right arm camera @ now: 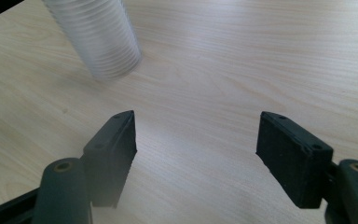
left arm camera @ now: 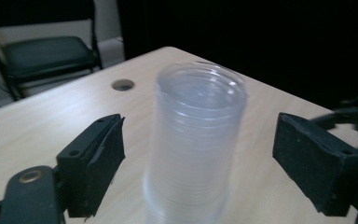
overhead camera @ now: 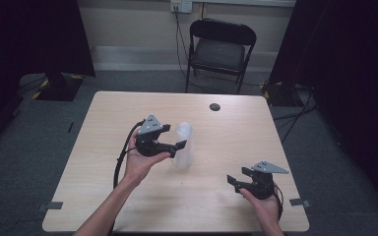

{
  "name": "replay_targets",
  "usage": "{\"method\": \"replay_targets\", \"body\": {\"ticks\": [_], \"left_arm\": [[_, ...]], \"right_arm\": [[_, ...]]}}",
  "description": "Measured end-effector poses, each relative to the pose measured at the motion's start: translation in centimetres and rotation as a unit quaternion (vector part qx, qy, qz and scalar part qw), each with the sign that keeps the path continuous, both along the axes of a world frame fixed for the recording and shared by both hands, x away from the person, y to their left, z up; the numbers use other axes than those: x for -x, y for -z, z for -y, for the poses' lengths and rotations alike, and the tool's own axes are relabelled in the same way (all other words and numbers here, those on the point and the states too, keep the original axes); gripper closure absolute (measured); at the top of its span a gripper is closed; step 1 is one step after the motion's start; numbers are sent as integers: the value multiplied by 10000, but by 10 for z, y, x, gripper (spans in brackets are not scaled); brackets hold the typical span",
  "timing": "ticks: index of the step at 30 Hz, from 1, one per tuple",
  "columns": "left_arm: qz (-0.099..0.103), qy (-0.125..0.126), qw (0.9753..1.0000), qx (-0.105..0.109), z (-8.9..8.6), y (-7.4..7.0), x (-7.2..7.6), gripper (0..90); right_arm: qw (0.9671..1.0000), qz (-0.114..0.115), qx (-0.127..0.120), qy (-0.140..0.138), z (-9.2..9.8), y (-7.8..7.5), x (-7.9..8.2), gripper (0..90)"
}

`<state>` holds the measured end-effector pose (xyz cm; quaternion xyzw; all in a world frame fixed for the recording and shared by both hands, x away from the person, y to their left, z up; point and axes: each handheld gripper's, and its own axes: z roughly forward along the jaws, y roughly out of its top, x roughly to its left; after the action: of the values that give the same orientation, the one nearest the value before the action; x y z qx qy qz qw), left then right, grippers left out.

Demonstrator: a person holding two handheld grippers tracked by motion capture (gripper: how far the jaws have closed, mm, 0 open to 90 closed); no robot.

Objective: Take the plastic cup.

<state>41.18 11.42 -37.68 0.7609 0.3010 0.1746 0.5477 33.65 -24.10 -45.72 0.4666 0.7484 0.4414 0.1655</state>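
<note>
Cups [overhead camera: 183, 146], clear plastic and nested in one upright stack, stand near the middle of the desk [overhead camera: 103, 123]. Left tongs [overhead camera: 176, 138] sit just beside the stack on its left, spread wide; in the left gripper view the stack [left arm camera: 196, 140] rises between the two black jaws with a gap on each side, touching neither. Right tongs [overhead camera: 237, 178] hover well apart from the stack, toward the near right corner, also spread with bare wood between them; their own view has the stack [right arm camera: 95, 35] ahead. Beyond the stack a small round hole [overhead camera: 215, 106] marks the desk, and a folding chair [overhead camera: 220, 49] stands past the far edge.
</note>
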Motion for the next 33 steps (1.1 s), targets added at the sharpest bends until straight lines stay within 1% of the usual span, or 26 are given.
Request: {"method": "replay_targets", "body": {"ticks": [1,2,3,4,6,7,8,10,11,12,14,15,19,20,21,22,23,26,28,30,31,33], "left_arm": [[-18,28,10000,68,0,2,-2,171],[-142,107,9998,77,-1,3,-3,170],[-183,130,9997,21,0,4,-5,166],[-169,106,9998,-16,1,6,-6,157],[-210,152,9997,-27,3,9,-10,158],[-216,157,9996,-46,5,10,-12,157],[-177,167,9996,-105,6,10,-14,157],[-164,173,9997,-111,8,12,-17,158],[-158,204,9996,-108,9,12,-18,164],[-131,217,9996,-158,9,12,-19,182],[-123,270,9995,-113,11,13,-22,181],[-125,261,9995,-140,13,14,-23,177],[-126,357,9989,-278,19,24,-26,172],[-169,355,9989,-265,21,28,-27,171],[-164,367,9989,-258,22,30,-27,171],[-178,365,9986,-333,23,32,-27,172],[-187,344,9986,-353,25,33,-27,174],[-166,342,9986,-358,27,35,-28,185],[-221,366,9983,-386,28,37,-29,189],[-237,343,9985,-365,28,39,-30,189],[-236,338,9984,-393,27,40,-30,189],[-249,335,9984,-383,28,42,-31,170]], "right_arm": [[10000,7,14,-6,0,0,1,281],[10000,46,24,-26,0,-1,1,281],[10000,45,0,-25,0,-2,3,282],[10000,87,-1,-48,1,-2,4,281],[9999,133,4,-82,1,-2,6,281],[9999,149,-13,-86,2,-2,7,281],[9998,157,-12,-73,2,-2,8,281],[9998,173,-19,-67,4,-2,10,281],[9998,175,-25,-54,4,-2,11,281],[9998,178,-14,-38,5,-2,12,281],[9998,175,10,0,6,-2,14,281],[9999,162,5,24,7,-1,14,280],[9999,146,-19,42,8,-1,14,277],[9999,139,-56,36,8,0,14,277],[9999,130,-90,30,8,0,14,278],[9999,120,-92,17,8,0,13,285],[9999,108,-68,-6,7,0,13,292],[9999,69,-87,-33,6,1,12,291],[9999,78,-103,-26,6,2,12,290],[9999,70,-122,-24,7,2,11,290],[9999,71,-133,-20,7,2,10,291],[9999,52,-132,-53,6,2,9,292]]}}
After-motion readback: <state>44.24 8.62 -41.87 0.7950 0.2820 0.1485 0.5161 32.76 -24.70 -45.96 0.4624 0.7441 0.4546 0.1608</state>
